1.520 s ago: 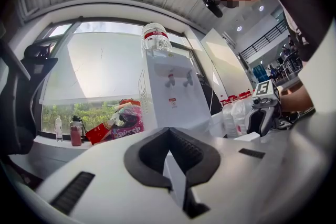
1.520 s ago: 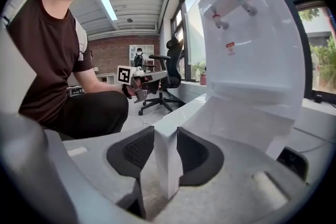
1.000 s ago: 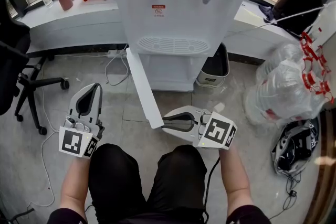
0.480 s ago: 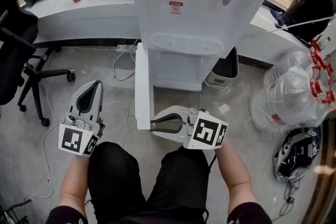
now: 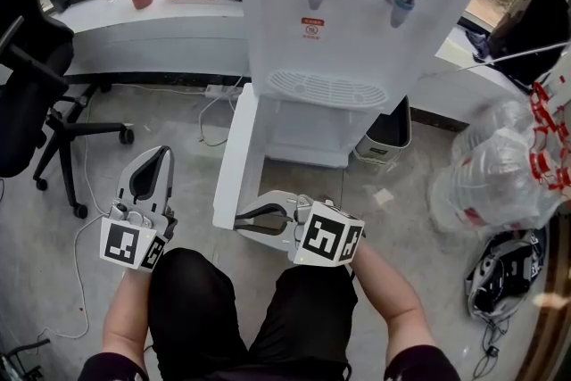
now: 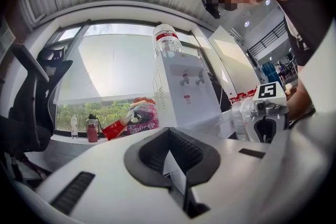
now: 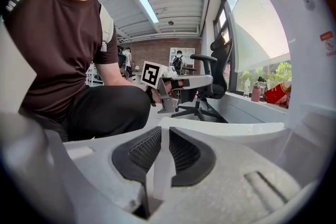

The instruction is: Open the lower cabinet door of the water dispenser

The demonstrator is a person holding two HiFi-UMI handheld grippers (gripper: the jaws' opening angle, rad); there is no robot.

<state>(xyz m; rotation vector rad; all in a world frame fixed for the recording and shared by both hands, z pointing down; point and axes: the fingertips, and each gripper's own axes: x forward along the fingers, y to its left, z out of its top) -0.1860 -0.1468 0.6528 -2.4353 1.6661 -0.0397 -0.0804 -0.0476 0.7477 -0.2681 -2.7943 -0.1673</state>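
Observation:
The white water dispenser (image 5: 357,40) stands ahead of me. Its lower cabinet door (image 5: 234,156) is swung wide open toward the left, over the floor. My right gripper (image 5: 239,219) reaches left to the door's free end. A thin white edge of the door (image 7: 226,131) sits between its black pads (image 7: 184,152). The jaws have just been closing and they press on that edge. My left gripper (image 5: 164,153) hovers apart at the left and points toward the dispenser (image 6: 186,97). Its fingertips meet and hold nothing.
A black office chair (image 5: 36,85) stands at the left. Cables (image 5: 210,116) lie by the wall. A dark bin (image 5: 393,134) sits right of the dispenser, with clear plastic bags (image 5: 500,174) and a dark helmet (image 5: 500,268) further right. My knees (image 5: 250,308) are just below the grippers.
The door has swung further open to the left, and my right gripper has travelled left with its free end. The left gripper has barely shifted.

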